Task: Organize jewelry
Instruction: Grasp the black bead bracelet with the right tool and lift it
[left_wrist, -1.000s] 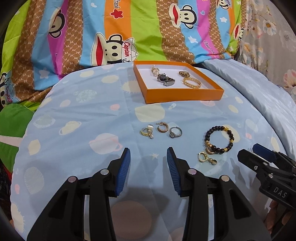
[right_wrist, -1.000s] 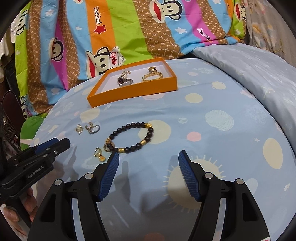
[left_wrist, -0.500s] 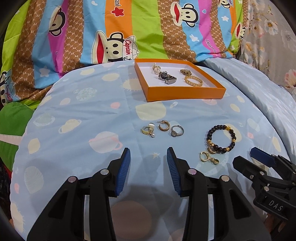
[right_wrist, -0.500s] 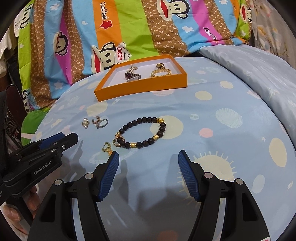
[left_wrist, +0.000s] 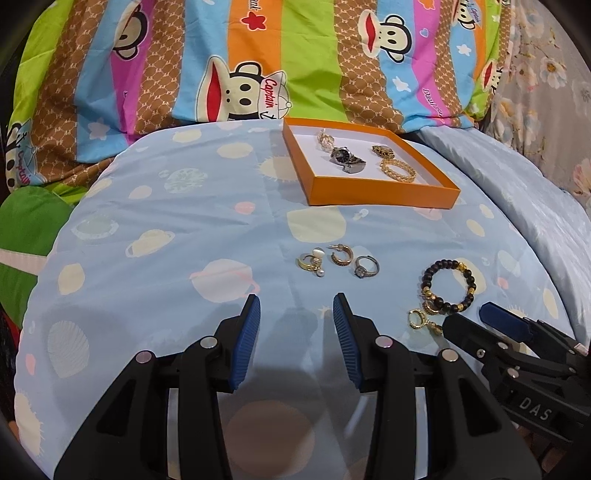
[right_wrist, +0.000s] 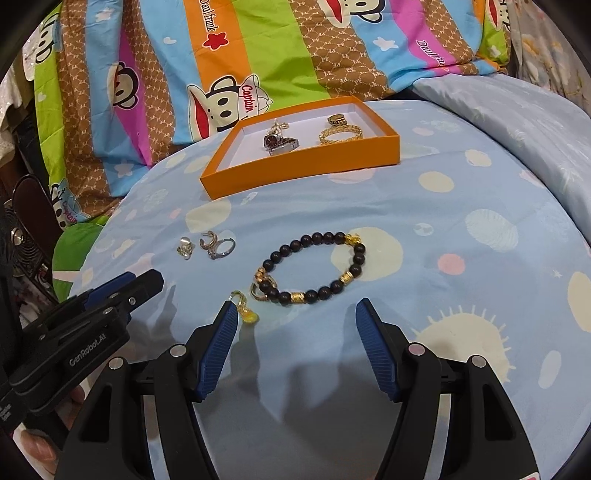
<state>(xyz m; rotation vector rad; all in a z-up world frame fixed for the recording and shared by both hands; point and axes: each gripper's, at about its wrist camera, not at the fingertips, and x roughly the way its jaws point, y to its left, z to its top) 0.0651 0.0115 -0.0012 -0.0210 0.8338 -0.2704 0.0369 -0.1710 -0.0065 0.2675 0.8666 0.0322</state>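
While parted and empty, right tool (right_wrist: 295, 321) near beaded bracelet (right_wrist: 314, 267).

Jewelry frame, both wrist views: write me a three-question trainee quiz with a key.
1. True or false: the beaded bracelet lies inside the orange box.
2. Which is in the box? A) watch B) pearl earring C) gold drop earring
3. Fill in: the right gripper and left gripper are both ____.
Key: 1 false; 2 A; 3 open.
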